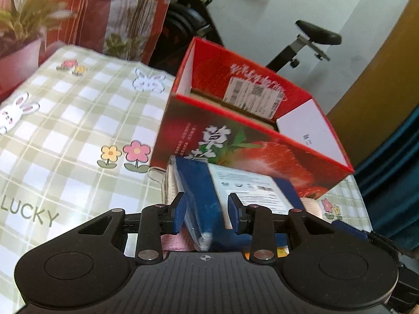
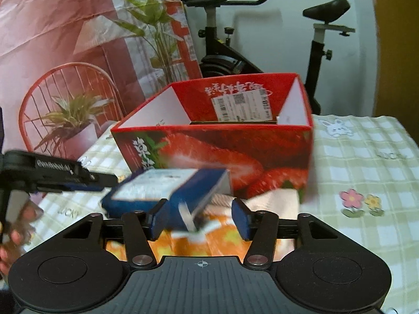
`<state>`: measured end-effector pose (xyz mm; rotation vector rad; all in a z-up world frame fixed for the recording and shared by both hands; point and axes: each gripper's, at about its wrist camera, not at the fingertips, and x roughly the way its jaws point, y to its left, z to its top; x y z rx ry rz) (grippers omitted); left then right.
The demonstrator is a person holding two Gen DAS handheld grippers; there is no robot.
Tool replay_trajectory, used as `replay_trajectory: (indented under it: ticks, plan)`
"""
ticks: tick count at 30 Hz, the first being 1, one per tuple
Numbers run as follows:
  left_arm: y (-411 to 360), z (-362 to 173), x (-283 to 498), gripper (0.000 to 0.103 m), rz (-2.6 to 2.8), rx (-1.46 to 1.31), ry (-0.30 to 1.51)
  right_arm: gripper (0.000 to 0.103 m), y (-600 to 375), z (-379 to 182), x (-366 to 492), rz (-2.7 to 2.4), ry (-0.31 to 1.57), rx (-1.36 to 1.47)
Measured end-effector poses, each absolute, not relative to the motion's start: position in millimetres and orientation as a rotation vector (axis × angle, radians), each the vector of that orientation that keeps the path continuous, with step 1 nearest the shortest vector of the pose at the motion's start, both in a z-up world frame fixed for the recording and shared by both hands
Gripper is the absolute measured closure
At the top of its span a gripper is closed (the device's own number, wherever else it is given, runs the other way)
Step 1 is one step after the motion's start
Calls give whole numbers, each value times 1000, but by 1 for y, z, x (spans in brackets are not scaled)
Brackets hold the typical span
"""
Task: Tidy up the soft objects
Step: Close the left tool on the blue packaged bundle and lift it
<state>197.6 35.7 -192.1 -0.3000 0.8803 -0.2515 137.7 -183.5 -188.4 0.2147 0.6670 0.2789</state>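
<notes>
Left gripper [image 1: 207, 216] clamps a blue packet [image 1: 204, 196]; right gripper [image 2: 200, 218] stands apart around its end. Ahead, the red box [image 2: 217, 146] looks empty — sorting barely begun, cloths [image 2: 277, 204] beneath wait.

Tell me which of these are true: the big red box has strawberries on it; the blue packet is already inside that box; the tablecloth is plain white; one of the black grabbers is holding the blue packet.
1. The red strawberry box has strawberries printed on it. True.
2. The blue packet is already inside that box. False: it is outside, in front of the box, above the table.
3. The tablecloth is plain white. False: it is green-and-white checked, with rabbits and flowers.
4. A grabber holds the blue packet. True: the left gripper clamps it; the right gripper stands open around its end.
</notes>
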Motion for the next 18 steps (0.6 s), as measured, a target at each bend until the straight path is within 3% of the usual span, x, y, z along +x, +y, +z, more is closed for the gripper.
replay_trajectory:
  ticks: [9,14,18]
  plan:
    - [41,-216,214,54,-319,-410,938,51,-170,-208,176,323,745,298]
    - [37,-219,214,57,-353,-407,937,65,-161,-213,173,347,747,283]
    - [38,-213,209,58,-370,-418,923,68,-160,-204,163,366,715,262]
